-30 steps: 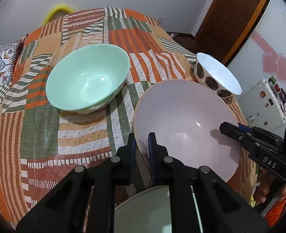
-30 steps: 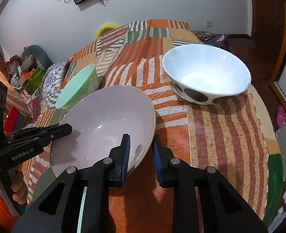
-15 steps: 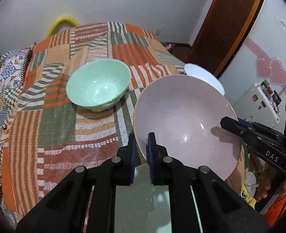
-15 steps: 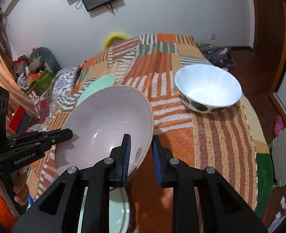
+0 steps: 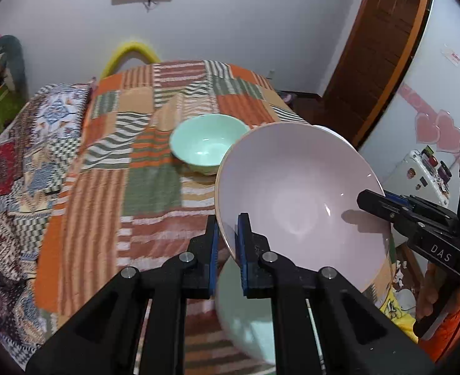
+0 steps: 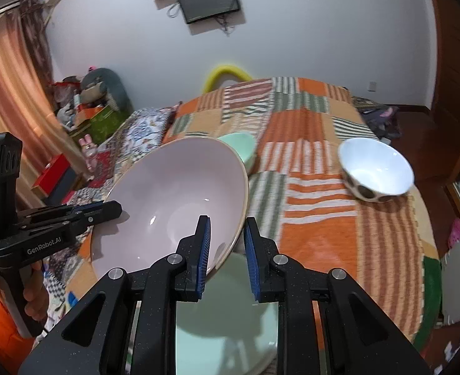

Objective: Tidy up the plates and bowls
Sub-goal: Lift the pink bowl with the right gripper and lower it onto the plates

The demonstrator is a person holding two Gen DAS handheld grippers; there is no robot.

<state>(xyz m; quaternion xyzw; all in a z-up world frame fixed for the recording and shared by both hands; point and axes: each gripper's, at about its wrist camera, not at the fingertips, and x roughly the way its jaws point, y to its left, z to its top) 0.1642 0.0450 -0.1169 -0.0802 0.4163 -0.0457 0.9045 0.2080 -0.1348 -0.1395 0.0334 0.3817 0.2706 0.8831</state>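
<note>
A large pale pink bowl (image 5: 295, 193) is held in the air above the patchwork-covered table (image 5: 105, 168). My left gripper (image 5: 227, 243) is shut on its near rim. My right gripper (image 6: 226, 247) straddles the opposite rim of the pink bowl (image 6: 173, 200) with a small gap between pads and rim. It also shows at the right in the left wrist view (image 5: 383, 206). A mint green bowl (image 5: 207, 142) stands on the table beyond. A white bowl with dark spots (image 6: 375, 168) stands to the right. A pale green plate (image 6: 226, 322) lies below the pink bowl.
The table edge drops off at the right near a wooden door (image 5: 376, 56) and a white fridge (image 5: 429, 100). A patterned bed cover (image 5: 14, 168) lies left of the table. A yellow chair back (image 5: 130, 54) stands behind the table.
Both grippers have lifted the pink bowl higher above the table; the table and other bowls look farther away. The right gripper's jaws have widened slightly around the rim.
</note>
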